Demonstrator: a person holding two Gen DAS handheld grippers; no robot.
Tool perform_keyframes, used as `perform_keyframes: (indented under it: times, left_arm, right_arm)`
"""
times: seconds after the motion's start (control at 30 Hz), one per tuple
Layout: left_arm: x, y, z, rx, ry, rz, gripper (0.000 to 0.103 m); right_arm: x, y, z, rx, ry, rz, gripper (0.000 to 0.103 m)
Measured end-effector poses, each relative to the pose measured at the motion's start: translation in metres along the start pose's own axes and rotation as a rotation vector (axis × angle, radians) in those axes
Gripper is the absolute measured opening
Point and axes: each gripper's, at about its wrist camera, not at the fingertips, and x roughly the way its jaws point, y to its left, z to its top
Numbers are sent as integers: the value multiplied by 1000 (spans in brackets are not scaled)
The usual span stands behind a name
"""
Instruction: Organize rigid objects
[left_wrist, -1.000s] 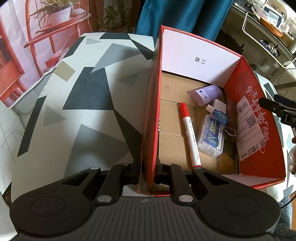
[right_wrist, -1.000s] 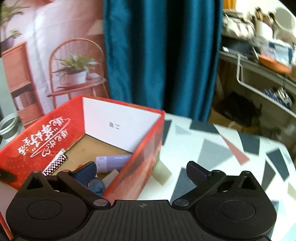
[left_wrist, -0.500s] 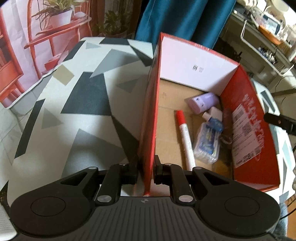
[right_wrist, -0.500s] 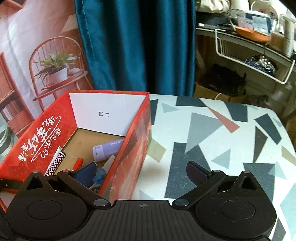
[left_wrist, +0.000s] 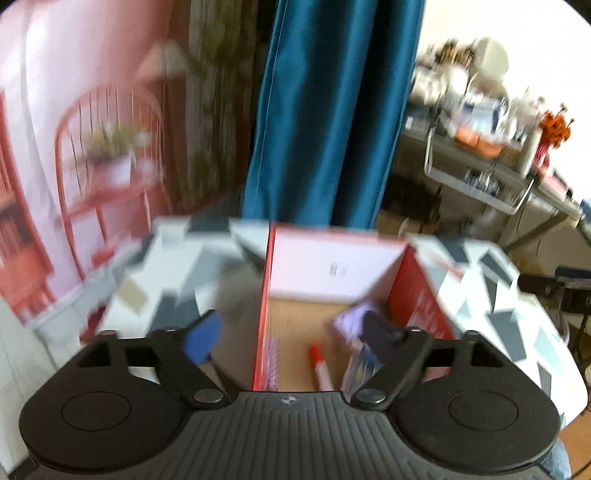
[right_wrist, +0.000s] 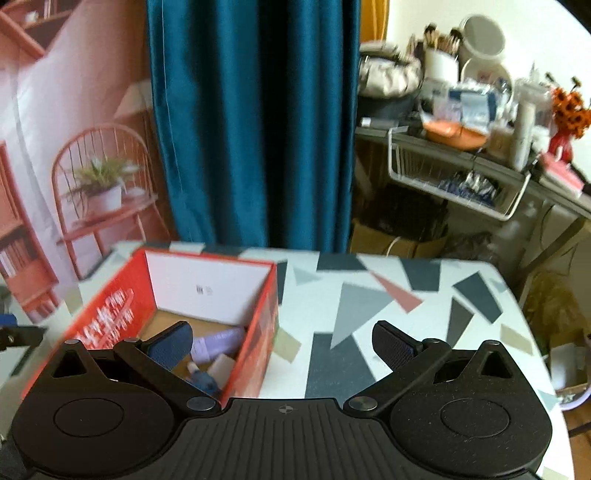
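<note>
Left hand-held gripper (left_wrist: 291, 341) spread wide, straddling red box's (left_wrist: 266, 295) left wall.

1. Left gripper (left_wrist: 291, 338): jaws were clamped on near wall of red box (left_wrist: 421, 295) through 0.5 s ago; now spread wide, nothing between them, wall released.
2. Left view tilted up: was looking down into box, now shows teal curtain (left_wrist: 332, 110) and shelf clutter; frame motion-blurred.
3. Box now lower and smaller in left view; red marker (left_wrist: 319, 363) and purple tube (left_wrist: 351, 321) only partly visible, right finger overlapping tube.
4. Right gripper (right_wrist: 282, 343): view pulled back and raised, more desk (right_wrist: 369, 295) and right-hand shelf showing than 1.0 s ago; box shifted further left and away.
</note>
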Motion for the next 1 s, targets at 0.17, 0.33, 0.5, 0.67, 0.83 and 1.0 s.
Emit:
perform_keyframes:
  times: [0.17, 0.33, 0.5, 0.67, 0.83, 1.0]
  left_arm:
    - [-49, -33, 16, 47, -185, 72, 103]
    - [-90, -59, 21, 65, -289, 154, 103]
    - [-122, -78, 20, 101, -341, 213, 103]
    - [-151, -89, 10, 142, -406, 211, 103]
    - [-175, -100, -1, 162, -430, 180, 103]
    - [-189, -110, -13, 171, -432, 184, 103]
  right_arm:
    - [-50, 1, 9, -4, -75, 0, 103]
    - [-98, 4, 11, 11, -149, -23, 103]
    - [-142, 4, 5, 50, -192, -47, 103]
    - [-182, 0, -4, 91, -249, -59, 103]
    - [-221, 0, -18, 101, -308, -52, 103]
    - [-253, -1, -33, 102, -357, -50, 103]
